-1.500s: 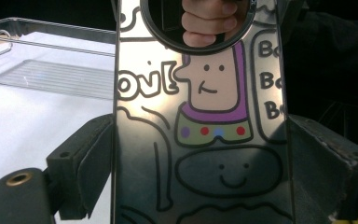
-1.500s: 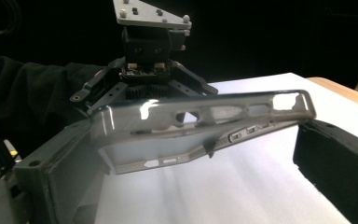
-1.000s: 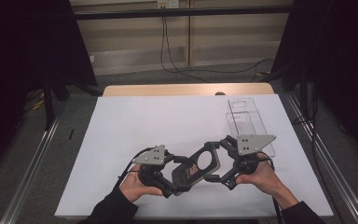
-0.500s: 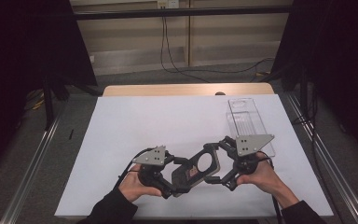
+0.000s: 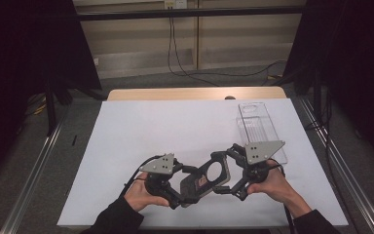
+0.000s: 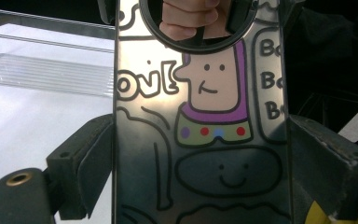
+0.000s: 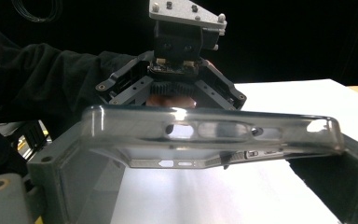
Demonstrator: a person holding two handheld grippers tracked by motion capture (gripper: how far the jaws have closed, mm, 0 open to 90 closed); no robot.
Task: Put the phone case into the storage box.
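Sitting empty at the table's right edge: clear tray (image 5: pixel 259 130), phone case (image 5: pixel 209 176) elsewhere.

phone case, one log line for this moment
phone case: held off the white mat | left gripper: shut on it | right gripper: shut on it | clear tray: far right

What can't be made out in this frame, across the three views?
- Phone case, high view: its lower end is hidden behind the left gripper; the drawings are too small to read.
- Phone case, left gripper view: the lettering at its right side is cut short at the case's edge; the top and bottom run off the picture.
- Clear tray, high view: its near end sits behind the right gripper; contents too faint to tell.
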